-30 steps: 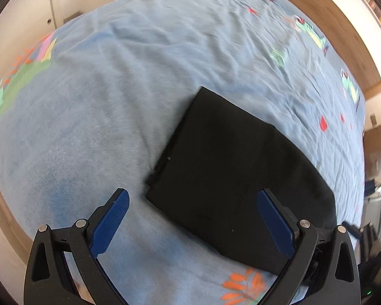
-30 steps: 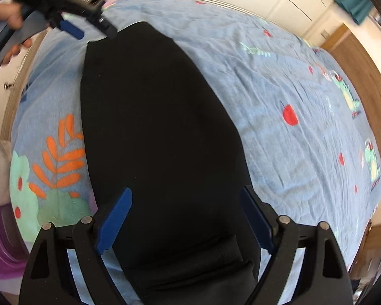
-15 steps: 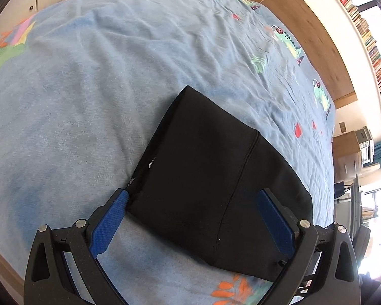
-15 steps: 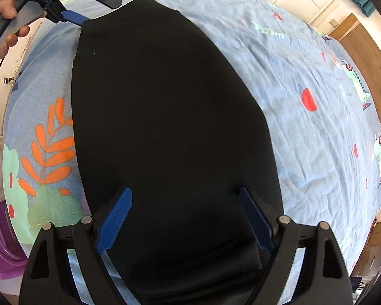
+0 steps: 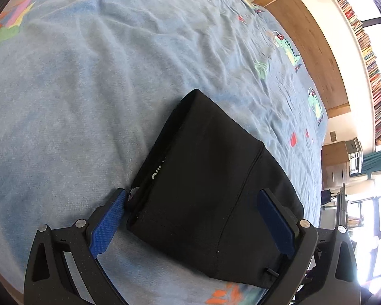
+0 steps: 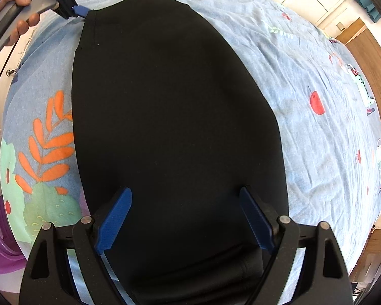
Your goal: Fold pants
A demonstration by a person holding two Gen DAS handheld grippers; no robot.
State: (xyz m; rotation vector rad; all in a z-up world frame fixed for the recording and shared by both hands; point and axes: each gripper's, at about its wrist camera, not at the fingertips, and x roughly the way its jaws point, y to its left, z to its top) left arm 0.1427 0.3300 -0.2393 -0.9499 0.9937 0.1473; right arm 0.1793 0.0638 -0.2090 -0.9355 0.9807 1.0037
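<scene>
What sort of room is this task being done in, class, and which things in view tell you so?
Most likely a bedroom: the pants lie on a bed's blue patterned cover, beside a wooden headboard, with a bookshelf above.

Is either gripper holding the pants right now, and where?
Neither holds. The left gripper and right gripper are open, straddling opposite ends of the black pants.

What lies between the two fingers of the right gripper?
In the right wrist view, only the black pants lie between the open fingers of the right gripper, spread flat on the blue bedspread.
</scene>
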